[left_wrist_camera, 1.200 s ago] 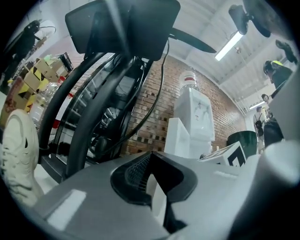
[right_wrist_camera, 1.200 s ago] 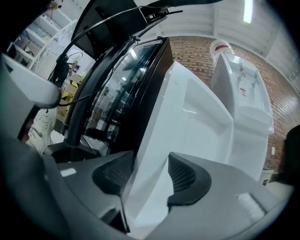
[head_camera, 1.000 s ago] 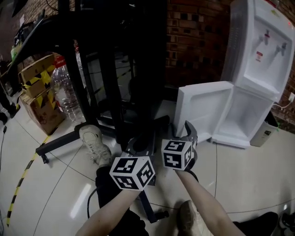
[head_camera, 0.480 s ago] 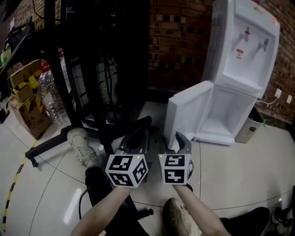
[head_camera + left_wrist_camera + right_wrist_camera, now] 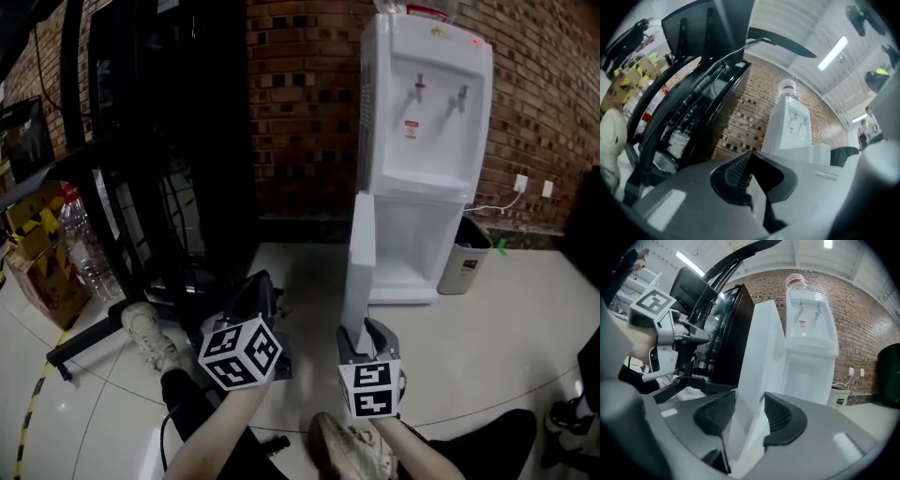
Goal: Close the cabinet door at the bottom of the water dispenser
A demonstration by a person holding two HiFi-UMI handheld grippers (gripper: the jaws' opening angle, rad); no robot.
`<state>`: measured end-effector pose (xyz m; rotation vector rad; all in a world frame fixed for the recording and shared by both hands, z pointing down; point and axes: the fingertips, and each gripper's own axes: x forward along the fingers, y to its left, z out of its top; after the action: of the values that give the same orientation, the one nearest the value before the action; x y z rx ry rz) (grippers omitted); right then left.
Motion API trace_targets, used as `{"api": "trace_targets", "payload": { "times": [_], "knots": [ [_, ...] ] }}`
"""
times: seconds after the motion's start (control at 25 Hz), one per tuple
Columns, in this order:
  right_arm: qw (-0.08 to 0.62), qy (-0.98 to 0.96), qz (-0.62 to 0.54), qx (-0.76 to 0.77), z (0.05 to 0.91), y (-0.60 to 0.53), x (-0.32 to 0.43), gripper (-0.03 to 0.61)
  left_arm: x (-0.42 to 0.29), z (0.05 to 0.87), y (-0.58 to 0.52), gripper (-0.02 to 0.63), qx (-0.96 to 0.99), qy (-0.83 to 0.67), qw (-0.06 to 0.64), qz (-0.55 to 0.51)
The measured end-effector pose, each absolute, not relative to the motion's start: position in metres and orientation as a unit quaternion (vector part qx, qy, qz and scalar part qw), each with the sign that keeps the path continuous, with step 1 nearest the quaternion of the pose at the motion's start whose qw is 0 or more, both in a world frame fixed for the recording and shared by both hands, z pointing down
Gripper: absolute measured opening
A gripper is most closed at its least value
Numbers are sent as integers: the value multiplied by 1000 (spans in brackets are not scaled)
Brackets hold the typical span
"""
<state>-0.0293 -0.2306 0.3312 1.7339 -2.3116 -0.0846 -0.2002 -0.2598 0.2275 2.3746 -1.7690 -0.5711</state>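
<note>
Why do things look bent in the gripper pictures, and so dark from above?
Right gripper view: wide lens bows the brick wall, and the close cabinet door looms huge. Left gripper view: corners go black. Head view: black rack stays murky, white water dispenser bright.

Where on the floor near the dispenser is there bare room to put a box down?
Bare tiles lie right of the cabinet door, between the small white bin and the person's leg. Left of it is crowded: black rack, bottles, cartons, a shoe.
</note>
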Motion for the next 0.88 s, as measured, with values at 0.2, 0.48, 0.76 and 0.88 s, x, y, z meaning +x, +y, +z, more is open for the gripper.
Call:
{"api": "trace_targets", "payload": {
  "times": [0.2, 0.48, 0.76, 0.88],
  "knots": [
    [127, -764, -21, 632, 332, -223, 13, 183, -137, 233, -267, 12, 802, -563, 88, -181],
    [120, -718, 11, 686, 332, -228, 82, 184, -29, 247, -278, 14, 840, -518, 75, -142],
    [109, -644, 28, 757, 331, -257, 157, 233, 14, 278, -291, 14, 857, -506, 56, -84],
    [107, -630, 20, 768, 327, -267, 184, 245, 18, 292, -301, 14, 854, -511, 67, -71]
  ]
}}
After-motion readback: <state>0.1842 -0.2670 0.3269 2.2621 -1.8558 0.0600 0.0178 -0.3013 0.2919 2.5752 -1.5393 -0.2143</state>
